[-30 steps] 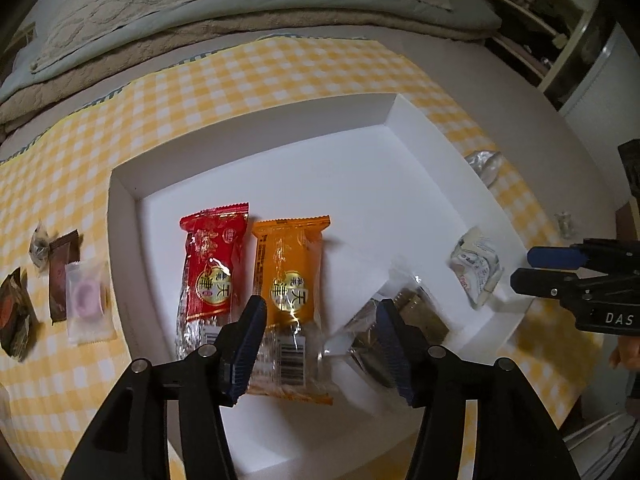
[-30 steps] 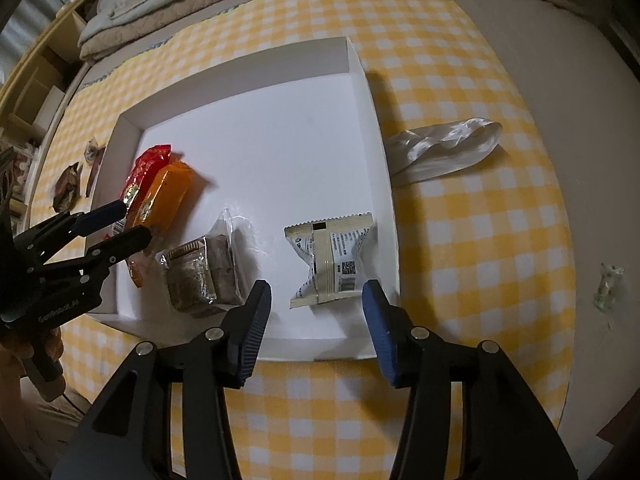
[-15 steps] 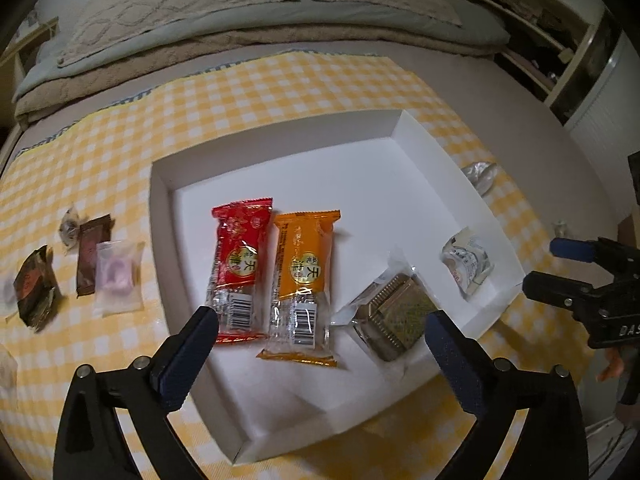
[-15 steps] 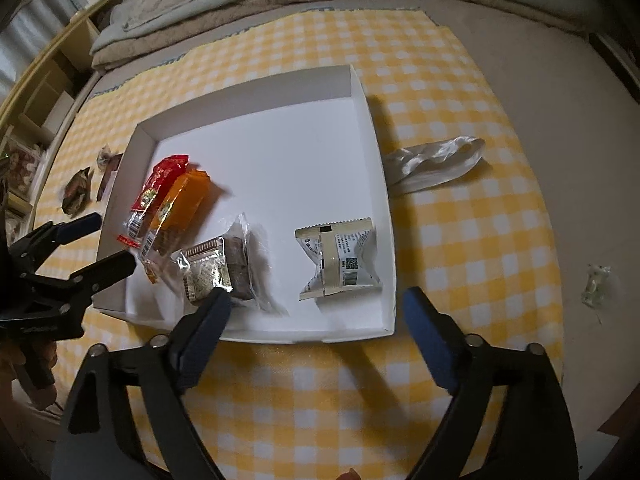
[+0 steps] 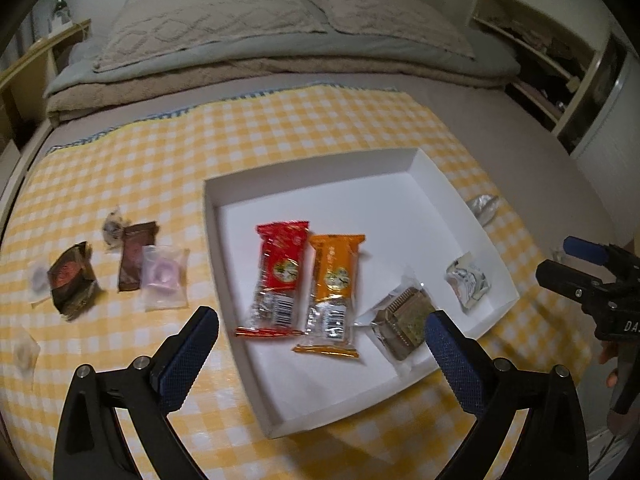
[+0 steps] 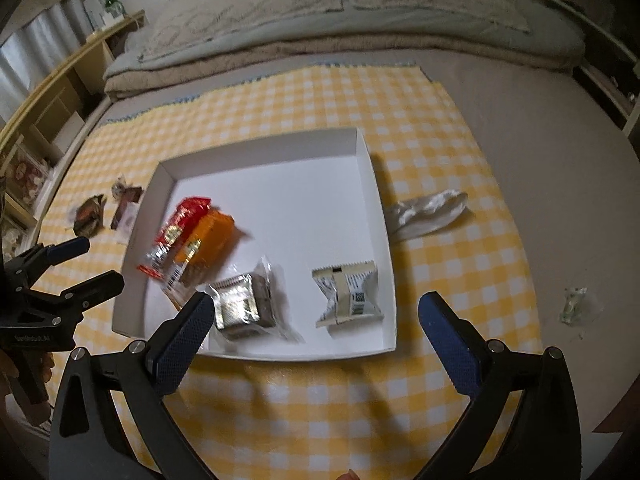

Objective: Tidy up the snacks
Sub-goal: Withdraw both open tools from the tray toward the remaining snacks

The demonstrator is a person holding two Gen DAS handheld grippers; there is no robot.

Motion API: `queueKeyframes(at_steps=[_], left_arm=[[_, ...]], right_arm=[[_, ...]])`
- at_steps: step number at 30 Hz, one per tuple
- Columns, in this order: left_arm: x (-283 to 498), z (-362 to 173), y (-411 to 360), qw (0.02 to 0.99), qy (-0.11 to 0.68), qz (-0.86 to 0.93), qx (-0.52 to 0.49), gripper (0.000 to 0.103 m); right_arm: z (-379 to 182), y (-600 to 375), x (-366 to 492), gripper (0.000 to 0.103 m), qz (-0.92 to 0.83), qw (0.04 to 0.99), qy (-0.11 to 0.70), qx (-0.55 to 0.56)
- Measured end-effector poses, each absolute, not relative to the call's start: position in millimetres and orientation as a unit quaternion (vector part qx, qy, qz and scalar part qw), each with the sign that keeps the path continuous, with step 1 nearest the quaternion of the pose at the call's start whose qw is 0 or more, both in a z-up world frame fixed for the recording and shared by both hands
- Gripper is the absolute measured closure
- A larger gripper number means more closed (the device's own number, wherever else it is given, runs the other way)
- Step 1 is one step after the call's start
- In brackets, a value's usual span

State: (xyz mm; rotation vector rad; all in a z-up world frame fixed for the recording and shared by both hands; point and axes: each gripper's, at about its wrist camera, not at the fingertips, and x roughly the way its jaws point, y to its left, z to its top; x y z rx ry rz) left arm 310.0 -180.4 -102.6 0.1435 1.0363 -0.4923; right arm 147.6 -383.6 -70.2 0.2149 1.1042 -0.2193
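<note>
A white shallow box (image 5: 316, 168) (image 6: 264, 148) sits on a yellow checked cloth. In it lie a red bar (image 5: 280, 272) (image 6: 180, 224), an orange bar (image 5: 334, 284) (image 6: 208, 236), a clear-wrapped brown cake (image 5: 404, 320) (image 6: 244, 308) and a white packet (image 5: 466, 284) (image 6: 348, 294). My left gripper (image 5: 320, 344) is open and empty, held above the box's near left edge. My right gripper (image 6: 312, 336) is open and empty, above the box's near edge.
Several small snacks lie on the cloth left of the box, among them a dark brown packet (image 5: 72, 280), a brown bar (image 5: 134, 260) and a pink one in a clear wrapper (image 5: 164, 276). A silver wrapper (image 6: 428, 212) lies right of the box. A small candy (image 6: 574, 304) lies off the cloth. Bedding fills the back.
Both grippers have opened wide and pulled back and up from the box. The brown cake and the white packet stay in the box.
</note>
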Motion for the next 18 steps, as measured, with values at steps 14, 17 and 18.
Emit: queueKeyframes(at_steps=[14,17,18], left_arm=[[301.5,-58.0,-100.0,0.874,0.442,-0.197,0.049,0.0],[299.4,-52.5,-76.6,0.881,0.434,-0.184,0.045,0.0],[299.4,-50.9,-67.8,0.882,0.433,-0.178,0.044,0.0]], right_arm=[[-45.3,-333.1,173.6,0.0,-0.078,0.869,0.481,0.083],[-46.1,-317.1,183.3,0.0,-0.068,0.872,0.478,0.088],[-46.4,-311.4,186.2,0.0,-0.064,0.872,0.477,0.089]])
